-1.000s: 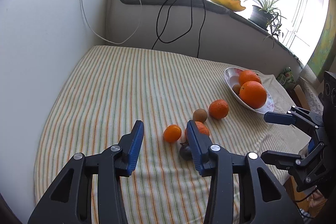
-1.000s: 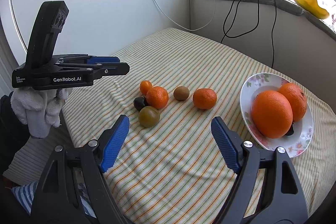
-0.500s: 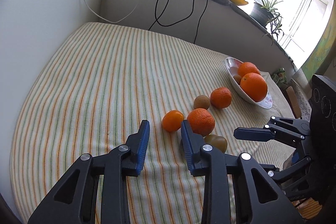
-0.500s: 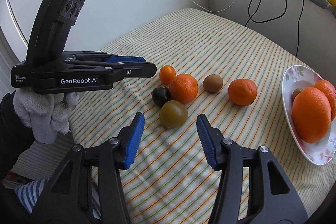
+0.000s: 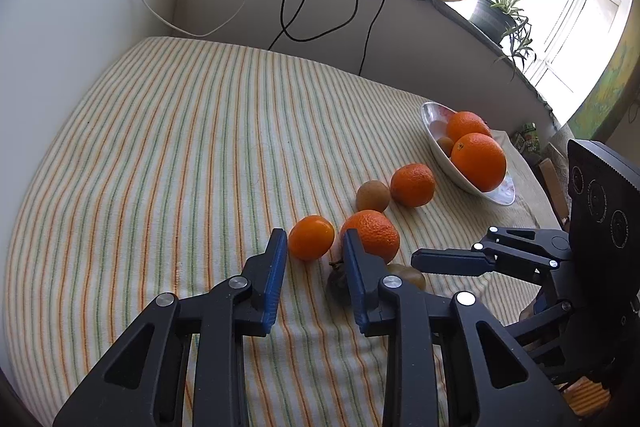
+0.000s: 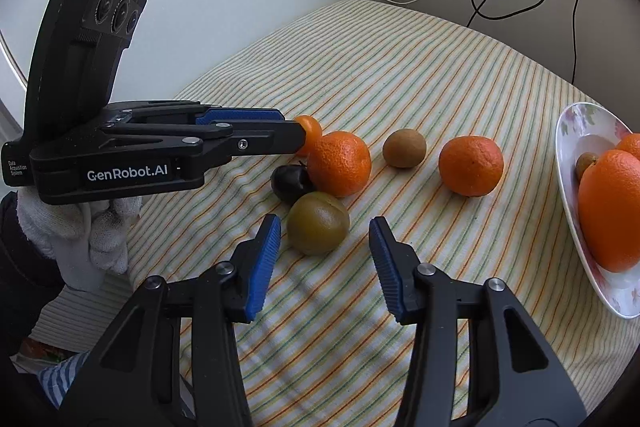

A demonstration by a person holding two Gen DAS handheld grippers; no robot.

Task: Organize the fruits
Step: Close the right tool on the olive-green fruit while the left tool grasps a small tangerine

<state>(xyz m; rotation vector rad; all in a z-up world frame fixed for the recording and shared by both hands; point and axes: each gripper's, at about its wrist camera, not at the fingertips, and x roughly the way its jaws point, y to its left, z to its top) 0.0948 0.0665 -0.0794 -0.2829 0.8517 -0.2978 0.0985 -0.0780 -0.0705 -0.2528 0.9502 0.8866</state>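
Fruits: loose ones lie in a cluster on the striped cloth of the desk, near its front edge, awaiting sorting into the dish.
Small tangerine: sits just ahead of the left hand-held gripper, lined up with the gap between its pads.
Left hand-held gripper: jaws narrow and closing; the pads do not press the tangerine yet, so nothing is held.
Greenish-brown plum: lies just beyond the tips of the right hand-held gripper, centred on its gap.
Right hand-held gripper: jaws closing, a clear gap at each side of the plum; nothing gripped.
Why so placed: each tool seems aimed at its own fruit, for a two-handed pick.
Neighbours: a rough mandarin touches a dark plum; a kiwi and another mandarin lie apart, toward the dish.
Dish: white, floral, at the right; holds two large oranges and one small brown fruit.
Person: a white-gloved hand holds the left tool.
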